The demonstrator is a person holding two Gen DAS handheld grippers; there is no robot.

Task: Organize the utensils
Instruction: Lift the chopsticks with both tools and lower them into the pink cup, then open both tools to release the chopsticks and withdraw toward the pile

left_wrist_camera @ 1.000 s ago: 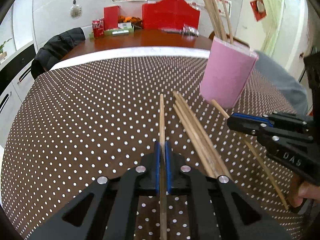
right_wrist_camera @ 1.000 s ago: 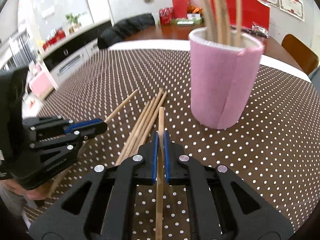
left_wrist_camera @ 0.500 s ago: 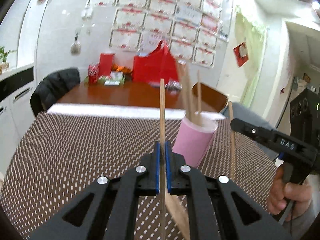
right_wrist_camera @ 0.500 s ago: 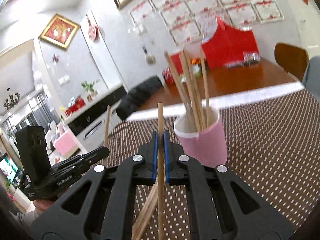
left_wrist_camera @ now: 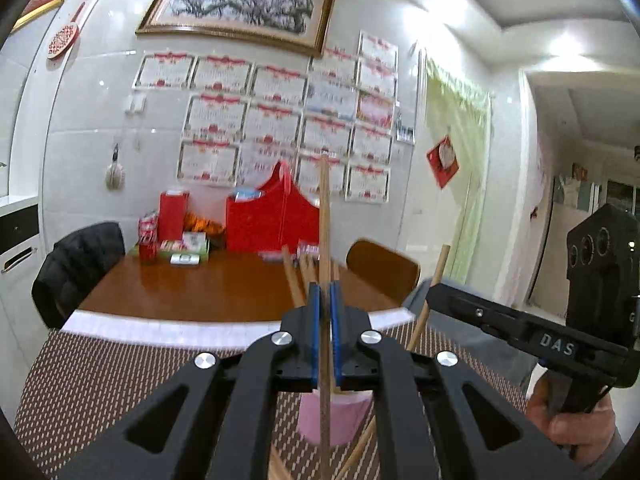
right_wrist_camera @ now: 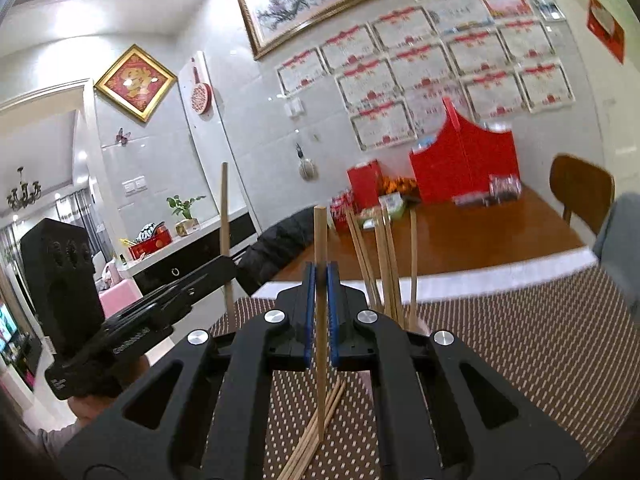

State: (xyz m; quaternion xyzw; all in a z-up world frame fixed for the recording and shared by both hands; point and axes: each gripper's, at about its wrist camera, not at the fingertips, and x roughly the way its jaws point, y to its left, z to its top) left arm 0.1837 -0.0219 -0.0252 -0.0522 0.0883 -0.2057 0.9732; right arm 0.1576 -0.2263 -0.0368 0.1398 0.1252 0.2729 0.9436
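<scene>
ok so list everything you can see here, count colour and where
held chopsticks: two, tan, one upright in each hand-held gripper
loose chopsticks: several, tan, lying on the dotted cloth
cup: one, pink, on the cloth, holding more chopsticks
cloth: one, brown with white dots, on the near table
red bag: one, on the far wooden table
chair: one, brown, by the far table
left hand-held gripper: black, blue pads, shut on a chopstick
right hand-held gripper: black, blue pads, shut on a chopstick

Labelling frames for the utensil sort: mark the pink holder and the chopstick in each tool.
pink holder (left_wrist_camera: 344,420), left wrist view, front wall.
left tool's chopstick (left_wrist_camera: 324,216), left wrist view, upper shaft.
right tool's chopstick (right_wrist_camera: 319,236), right wrist view, upper shaft.
</scene>
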